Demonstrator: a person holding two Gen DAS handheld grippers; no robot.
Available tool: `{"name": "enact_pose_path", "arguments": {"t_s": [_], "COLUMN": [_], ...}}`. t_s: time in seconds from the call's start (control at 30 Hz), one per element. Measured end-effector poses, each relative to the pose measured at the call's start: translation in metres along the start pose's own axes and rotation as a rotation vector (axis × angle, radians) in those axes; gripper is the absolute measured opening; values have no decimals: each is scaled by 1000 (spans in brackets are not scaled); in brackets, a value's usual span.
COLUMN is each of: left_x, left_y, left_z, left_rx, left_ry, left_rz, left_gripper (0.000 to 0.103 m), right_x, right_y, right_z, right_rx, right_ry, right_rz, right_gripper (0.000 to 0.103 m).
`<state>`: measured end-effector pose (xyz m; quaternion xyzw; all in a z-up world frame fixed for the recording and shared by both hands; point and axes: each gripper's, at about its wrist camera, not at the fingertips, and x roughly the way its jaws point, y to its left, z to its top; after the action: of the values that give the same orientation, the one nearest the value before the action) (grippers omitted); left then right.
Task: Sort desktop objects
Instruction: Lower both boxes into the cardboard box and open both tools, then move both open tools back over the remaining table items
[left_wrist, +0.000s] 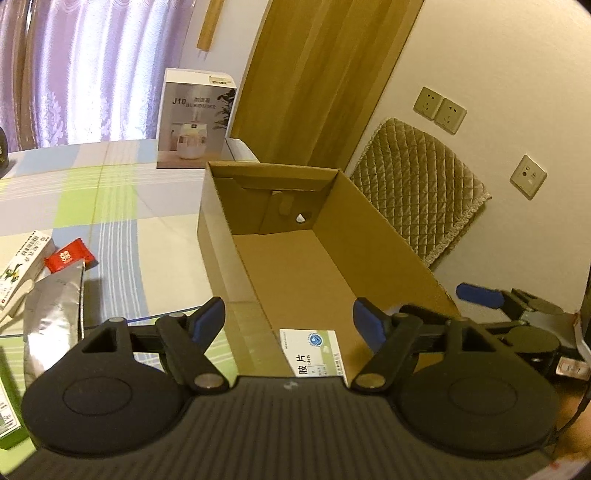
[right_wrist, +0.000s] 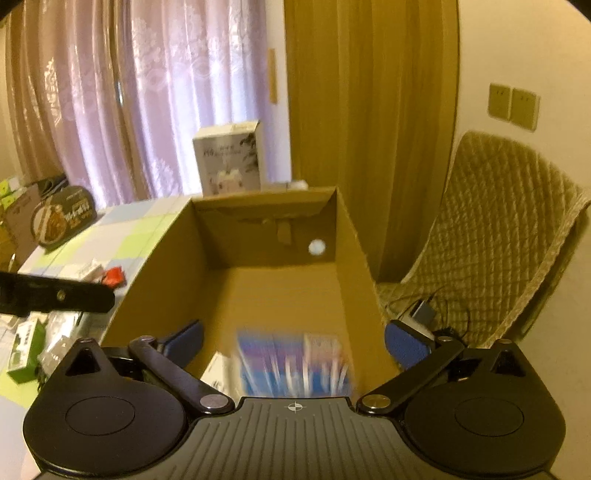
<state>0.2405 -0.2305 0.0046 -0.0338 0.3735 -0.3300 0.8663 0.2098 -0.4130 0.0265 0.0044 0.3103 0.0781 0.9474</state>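
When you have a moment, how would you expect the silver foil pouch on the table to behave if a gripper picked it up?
The silver foil pouch looks creased and flat, so it would probably flex and droop, not stay stiff. Its shiny film may be slippery. It seems thin, so likely light, though its contents are hidden.

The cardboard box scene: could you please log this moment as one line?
left tool: open, empty | right tool: open, over cardboard box | white medicine box: inside | blurred blue-purple packet: in box
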Motion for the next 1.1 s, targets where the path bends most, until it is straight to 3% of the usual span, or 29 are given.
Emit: {"name": "enact_pose_path", "arguments": {"t_s": [0.27,0.6,0.9,1.1], "left_x": [-13,-39,-78,-105], "left_y": [18,53,111,150], "left_z": [-5,-14,-25,-41], "left_rx": [-6,-16,-48,-84], "left_ry": [-5,-8,-23,-12], "left_rz": [38,114,256,342], "left_gripper": [74,76,77,78], "right_x": [-3,0,3,0], "right_y": [-1,28,75,110], "right_z": [4,10,17,20], "right_rx": [63,34,-25,-77], "right_ry": [-21,-31,-66,-117], "right_rz": [15,58,136,235], "right_gripper": [101,101,101,101]}}
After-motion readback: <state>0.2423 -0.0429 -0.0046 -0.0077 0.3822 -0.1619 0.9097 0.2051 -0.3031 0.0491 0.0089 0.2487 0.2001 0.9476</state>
